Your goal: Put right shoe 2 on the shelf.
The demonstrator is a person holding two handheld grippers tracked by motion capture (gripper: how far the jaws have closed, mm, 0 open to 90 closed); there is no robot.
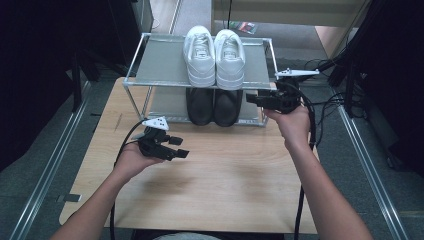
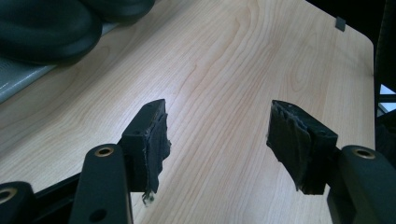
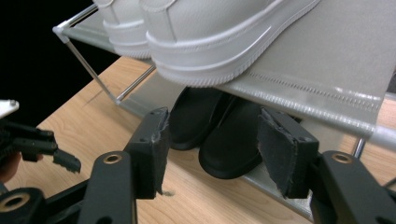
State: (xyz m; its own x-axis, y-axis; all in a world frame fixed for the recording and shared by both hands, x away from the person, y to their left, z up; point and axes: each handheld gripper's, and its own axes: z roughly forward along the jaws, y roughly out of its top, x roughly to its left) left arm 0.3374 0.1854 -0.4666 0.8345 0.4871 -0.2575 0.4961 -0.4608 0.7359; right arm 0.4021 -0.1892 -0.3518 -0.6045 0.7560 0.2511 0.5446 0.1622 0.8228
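Where the wooden table [image 1: 220, 170] meets the two-tier metal shoe rack [image 1: 145, 62], the right gripper [image 1: 260, 101] is held level beside the rack's right end, jaws pointing toward the lower tier. Its jaws stand wide apart with nothing between them – in the right gripper view, the worn black pads [image 3: 278, 154] frame the pair of black shoes [image 3: 219, 135] without touching them.

Item, black shoes [image 1: 214, 106]: a pair, side by side on the lower shelf, toes toward the table's near edge; just ahead of the right gripper's jaws, the nearer shoe close beyond the tips.

Item, white sneakers [image 1: 215, 56]: a pair, side by side on the grey fabric upper shelf, directly above the black pair; in the right gripper view their soles [image 3: 210, 51] overhang the shelf edge, above the jaws.

Item, left gripper [image 1: 179, 147]: held in the left hand [image 1: 132, 160] low over the bare table, well apart from the rack and the right gripper. Its jaws likewise stand apart – the left gripper view shows only wood grain between the pads [image 2: 156, 144], with the dark toes of the black shoes [image 2: 46, 23] beyond and to the jaws' left.

Item, right hand [image 1: 292, 125]: wrapped around the right gripper's body, cable trailing down along the forearm.
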